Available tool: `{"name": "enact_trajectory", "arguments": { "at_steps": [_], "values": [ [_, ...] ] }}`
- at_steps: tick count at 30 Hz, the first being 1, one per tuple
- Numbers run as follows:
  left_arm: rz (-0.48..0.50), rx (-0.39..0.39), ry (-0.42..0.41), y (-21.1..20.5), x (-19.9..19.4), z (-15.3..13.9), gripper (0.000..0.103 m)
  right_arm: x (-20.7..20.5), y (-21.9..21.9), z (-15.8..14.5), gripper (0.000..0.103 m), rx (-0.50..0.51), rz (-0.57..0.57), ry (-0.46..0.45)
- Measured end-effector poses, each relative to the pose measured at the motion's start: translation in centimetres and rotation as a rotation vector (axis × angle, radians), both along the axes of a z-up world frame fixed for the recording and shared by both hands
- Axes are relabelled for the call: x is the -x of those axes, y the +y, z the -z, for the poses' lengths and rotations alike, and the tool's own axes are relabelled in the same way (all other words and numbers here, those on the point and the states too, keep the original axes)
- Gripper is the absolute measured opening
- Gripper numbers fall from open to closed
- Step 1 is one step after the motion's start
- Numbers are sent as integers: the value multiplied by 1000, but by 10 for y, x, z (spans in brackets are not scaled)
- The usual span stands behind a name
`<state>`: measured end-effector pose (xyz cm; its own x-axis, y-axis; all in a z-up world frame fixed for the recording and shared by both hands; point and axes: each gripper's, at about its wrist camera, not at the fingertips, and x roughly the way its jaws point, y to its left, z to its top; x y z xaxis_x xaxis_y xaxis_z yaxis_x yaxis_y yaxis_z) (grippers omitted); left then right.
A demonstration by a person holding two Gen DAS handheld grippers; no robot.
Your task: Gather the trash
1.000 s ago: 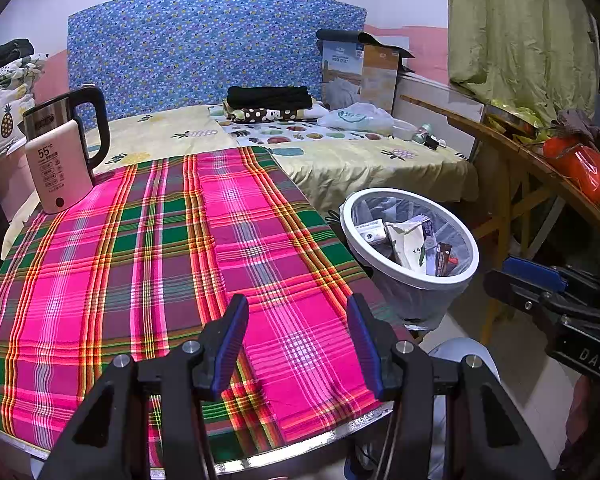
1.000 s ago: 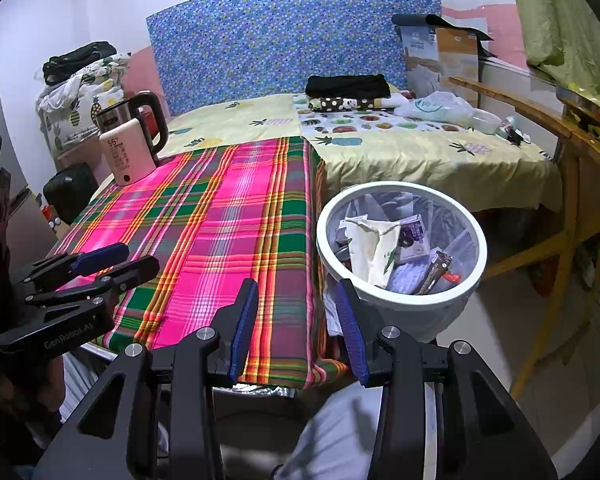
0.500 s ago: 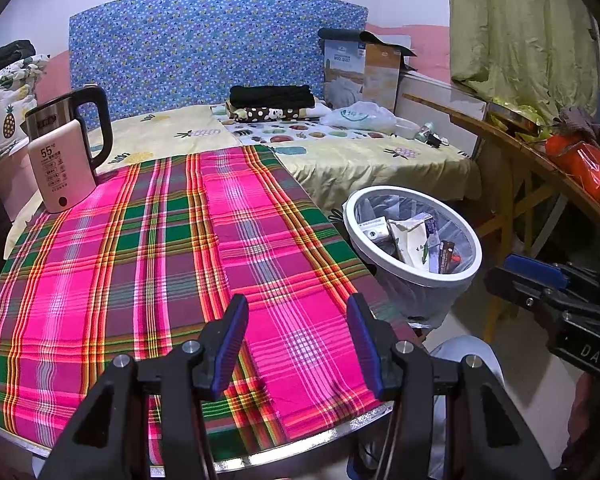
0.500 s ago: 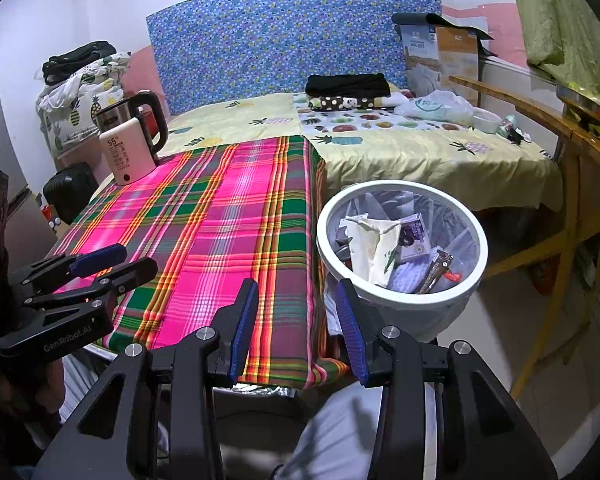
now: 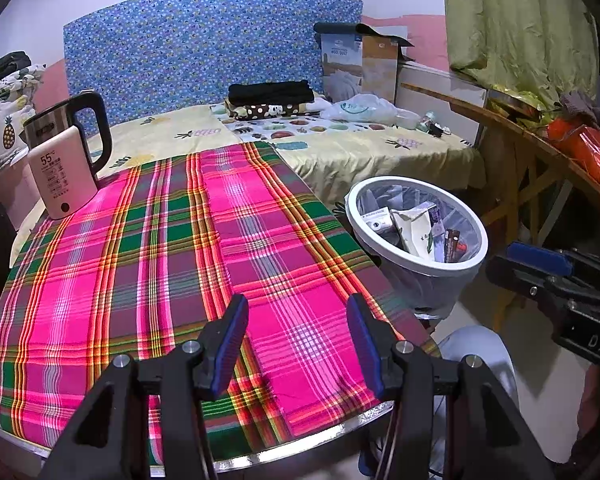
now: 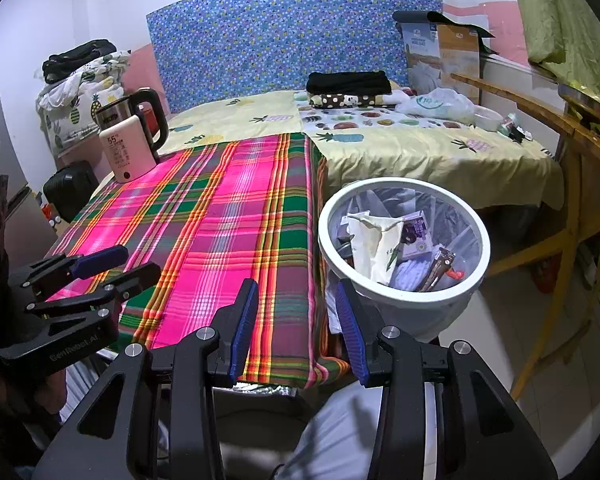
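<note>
Here your left claw (image 5: 296,336) and right claw (image 6: 296,320) hover over the plaid desk (image 5: 140,260), both parted, holding nothing. Trash sits in the white bin (image 6: 404,296) beside the desk.

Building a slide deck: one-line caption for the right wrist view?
Open right tongs hover between the plaid tablecloth and the white wastebasket filled with trash.

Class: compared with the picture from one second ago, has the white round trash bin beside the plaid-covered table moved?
No. The white round trash bin sits at the same spot against the plaid tablecloth's edge.
</note>
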<state>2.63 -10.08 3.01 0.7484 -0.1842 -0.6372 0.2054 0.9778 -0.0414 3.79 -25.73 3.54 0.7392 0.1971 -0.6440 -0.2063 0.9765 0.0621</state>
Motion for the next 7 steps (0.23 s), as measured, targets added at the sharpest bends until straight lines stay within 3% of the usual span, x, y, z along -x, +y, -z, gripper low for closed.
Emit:
{"name": "enact_trajectory", "arguments": {
  "at_steps": [7],
  "values": [
    [-4,-2,5,0,-1,0,53,2,1,6,42,-2,2,5]
  ]
}}
